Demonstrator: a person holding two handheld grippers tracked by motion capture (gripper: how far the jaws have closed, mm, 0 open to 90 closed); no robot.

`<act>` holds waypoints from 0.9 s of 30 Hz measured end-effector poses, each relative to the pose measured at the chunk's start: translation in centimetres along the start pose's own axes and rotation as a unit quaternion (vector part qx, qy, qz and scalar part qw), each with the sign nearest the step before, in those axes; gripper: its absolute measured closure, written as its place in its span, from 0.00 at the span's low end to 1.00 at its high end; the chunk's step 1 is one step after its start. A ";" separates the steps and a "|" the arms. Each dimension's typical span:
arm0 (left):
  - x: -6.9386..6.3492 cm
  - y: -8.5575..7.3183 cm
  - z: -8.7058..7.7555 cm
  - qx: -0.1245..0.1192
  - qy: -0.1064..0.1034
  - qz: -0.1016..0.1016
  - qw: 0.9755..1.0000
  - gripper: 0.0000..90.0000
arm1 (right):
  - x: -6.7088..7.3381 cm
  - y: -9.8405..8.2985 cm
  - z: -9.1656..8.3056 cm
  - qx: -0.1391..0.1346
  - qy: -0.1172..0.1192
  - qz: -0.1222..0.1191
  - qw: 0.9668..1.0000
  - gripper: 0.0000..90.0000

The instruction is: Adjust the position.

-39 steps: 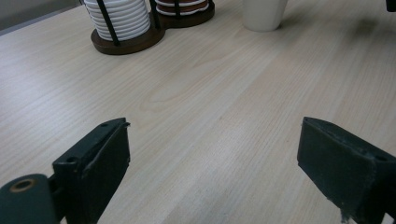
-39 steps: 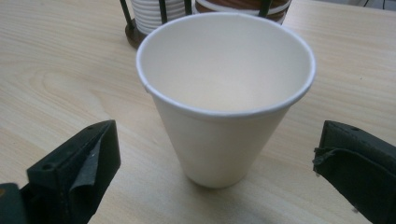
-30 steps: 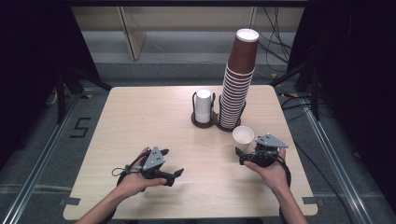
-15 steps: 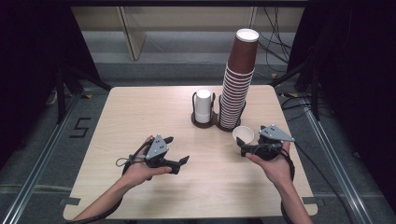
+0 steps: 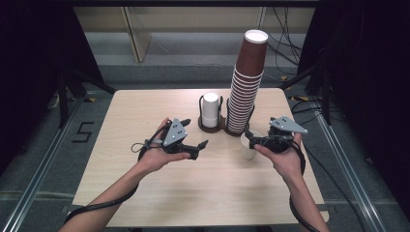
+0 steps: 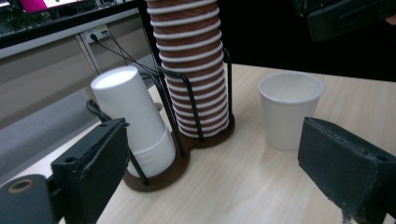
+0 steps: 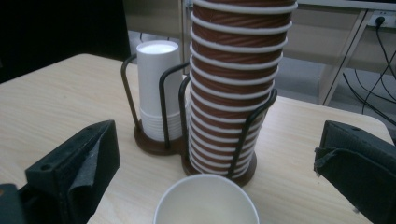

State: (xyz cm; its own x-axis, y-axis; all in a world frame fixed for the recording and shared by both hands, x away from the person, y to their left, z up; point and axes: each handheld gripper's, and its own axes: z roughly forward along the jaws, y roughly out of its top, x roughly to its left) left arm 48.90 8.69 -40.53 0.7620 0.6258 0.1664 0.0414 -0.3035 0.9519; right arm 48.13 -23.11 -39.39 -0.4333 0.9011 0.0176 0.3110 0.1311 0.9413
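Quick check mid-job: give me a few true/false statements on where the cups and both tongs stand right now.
1. The single white cup stands upright on the table. True.
2. The left tongs grip that cup. False: they are open and hold nothing.
3. The brown cup stack is taller than the white cup stack. True.
4. The white cup stack lies tipped over. False: it stands in its wire holder.
5. The right tongs are open with the single white cup between their jaws. True.
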 end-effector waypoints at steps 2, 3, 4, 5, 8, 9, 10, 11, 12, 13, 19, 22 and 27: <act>0.1 0.5 0.5 -0.005 0.002 0.000 1.000 0.09 | 0.0 0.4 0.3 -0.007 -0.004 0.004 1.000 0.00; 0.2 0.8 0.8 -0.007 0.002 0.002 1.000 0.09 | -0.1 0.6 0.5 -0.009 -0.003 0.001 1.000 0.00; 0.2 1.1 1.0 -0.009 0.002 0.003 1.000 0.09 | -0.1 0.9 0.6 -0.011 0.000 0.000 1.000 0.00; 0.2 1.4 1.2 -0.012 0.001 0.004 1.000 0.09 | -0.1 1.1 0.7 -0.010 0.001 0.003 1.000 0.00; 0.3 2.2 2.0 -0.020 0.001 0.008 1.000 0.09 | -0.1 1.8 1.0 -0.018 0.000 0.000 1.000 0.00; 0.3 2.5 2.3 -0.021 0.000 0.008 1.000 0.09 | 0.0 2.0 1.0 -0.013 0.002 0.010 1.000 0.00; 0.4 2.7 2.6 -0.023 0.001 0.009 1.000 0.09 | -0.1 2.2 1.1 -0.018 0.003 0.010 1.000 0.00; 0.3 2.9 2.9 -0.025 0.004 0.010 1.000 0.09 | -0.2 2.4 1.3 -0.021 0.008 0.012 1.000 0.00; 0.3 3.0 3.3 -0.027 0.006 0.010 1.000 0.09 | -0.3 2.6 1.3 -0.021 0.005 0.008 1.000 0.00; 0.3 3.2 3.5 -0.026 0.005 0.011 1.000 0.09 | -0.3 2.8 1.4 -0.024 0.003 0.012 1.000 0.00; 0.3 4.3 5.4 -0.030 0.007 0.017 0.999 0.09 | -0.3 4.2 2.1 -0.034 0.010 0.022 0.999 0.00; 0.4 5.0 6.1 -0.031 0.009 0.022 0.999 0.09 | -0.4 5.0 2.1 -0.040 0.009 0.021 0.999 0.00; 0.5 5.9 7.0 -0.039 0.017 0.013 0.999 0.09 | -0.8 6.7 1.8 -0.052 0.005 0.028 0.998 0.00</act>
State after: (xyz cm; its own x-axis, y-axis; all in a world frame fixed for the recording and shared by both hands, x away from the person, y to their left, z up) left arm 54.07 2.17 -36.63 0.7393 0.6433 0.1988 -0.0296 -0.2639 0.9641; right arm 52.11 -22.16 -33.70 -0.4256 0.9019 0.0745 0.2457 0.0359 0.9687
